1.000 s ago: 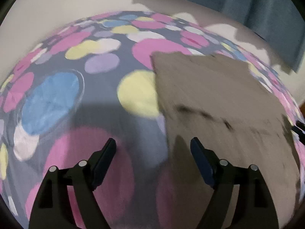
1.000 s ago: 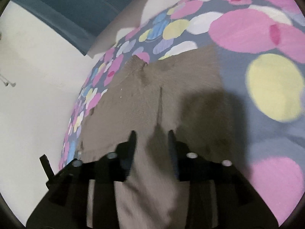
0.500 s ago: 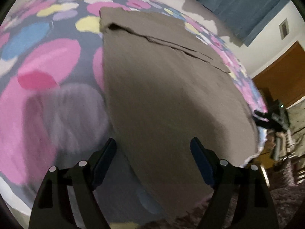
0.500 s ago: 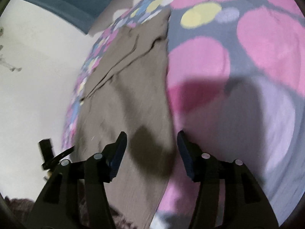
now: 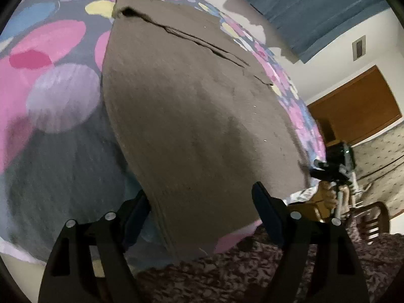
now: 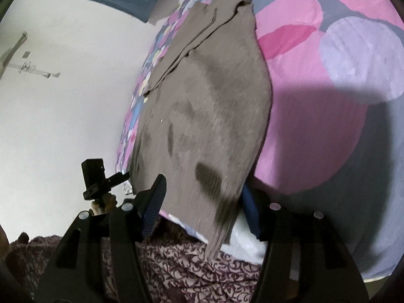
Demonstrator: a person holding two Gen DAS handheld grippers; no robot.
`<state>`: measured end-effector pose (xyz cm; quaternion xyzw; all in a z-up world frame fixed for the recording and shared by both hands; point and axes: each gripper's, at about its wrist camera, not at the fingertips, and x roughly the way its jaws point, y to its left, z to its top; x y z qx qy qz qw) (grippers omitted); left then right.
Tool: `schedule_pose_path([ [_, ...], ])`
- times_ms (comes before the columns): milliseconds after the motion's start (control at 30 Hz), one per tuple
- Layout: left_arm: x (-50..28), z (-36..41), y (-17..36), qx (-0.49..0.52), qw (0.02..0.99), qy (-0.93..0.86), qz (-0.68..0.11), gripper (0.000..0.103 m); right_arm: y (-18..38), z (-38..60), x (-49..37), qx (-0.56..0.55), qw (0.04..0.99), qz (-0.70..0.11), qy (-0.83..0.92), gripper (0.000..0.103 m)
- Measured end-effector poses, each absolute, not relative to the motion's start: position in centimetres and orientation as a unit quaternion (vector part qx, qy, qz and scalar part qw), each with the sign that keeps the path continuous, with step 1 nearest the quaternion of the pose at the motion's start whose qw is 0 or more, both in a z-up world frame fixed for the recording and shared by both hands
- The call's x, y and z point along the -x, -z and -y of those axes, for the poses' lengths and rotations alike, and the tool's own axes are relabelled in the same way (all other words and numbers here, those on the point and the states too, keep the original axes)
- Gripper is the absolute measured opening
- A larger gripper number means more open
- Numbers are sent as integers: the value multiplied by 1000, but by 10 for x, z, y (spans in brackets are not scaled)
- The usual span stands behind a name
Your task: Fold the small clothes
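A brown garment (image 5: 192, 116) lies flat on a bed with a grey sheet of pink, yellow, blue and lilac spots (image 5: 50, 80); its near end hangs over the bed's edge. My left gripper (image 5: 202, 209) is open, its fingers on either side of the garment's near left corner. In the right wrist view the garment (image 6: 202, 116) shows again, and my right gripper (image 6: 204, 202) is open astride its near right corner. Each gripper shows small in the other's view: right (image 5: 328, 171), left (image 6: 101, 179).
A dark patterned rug (image 5: 252, 272) covers the floor below the bed's edge. Blue curtains (image 5: 315, 7) hang behind the bed. A wooden door (image 5: 353, 108) and a chair (image 5: 366, 217) stand to the right.
Both grippers drew back from over the garment to its near end at the bed's edge and dropped lower. The right gripper's jaws opened wider. The garment has not moved.
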<state>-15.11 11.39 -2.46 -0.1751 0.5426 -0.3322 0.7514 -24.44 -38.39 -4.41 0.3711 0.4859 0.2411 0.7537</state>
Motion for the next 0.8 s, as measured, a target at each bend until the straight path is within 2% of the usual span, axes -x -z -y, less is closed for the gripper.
schedule_pose_path([
  [67,152,-115,27,191,743,336,-547,67,44,380,247,-369,751,-489,-246,57],
  [100,152,-114,29,196,737,339,-551,60,45,379,249,-370,749,-490,-250,57],
  [267,157,-106,29,179,743,337,-549,45,46,373,253,-370,746,-492,-254,56],
  [300,158,-105,28,171,747,335,-549,40,45,371,252,-365,748,-494,-253,52],
  [400,155,-95,33,158,740,335,-561,11,44,363,254,-342,752,-505,-252,39],
  [433,156,-93,35,152,740,335,-563,7,44,359,253,-334,754,-508,-249,34],
  [500,157,-90,33,142,746,336,-557,5,45,354,252,-319,757,-517,-242,7],
  [600,156,-99,19,154,760,332,-538,4,39,352,253,-313,765,-510,-238,5],
  [800,133,-130,-39,205,801,314,-467,4,-9,367,239,-344,792,-429,-265,5],
])
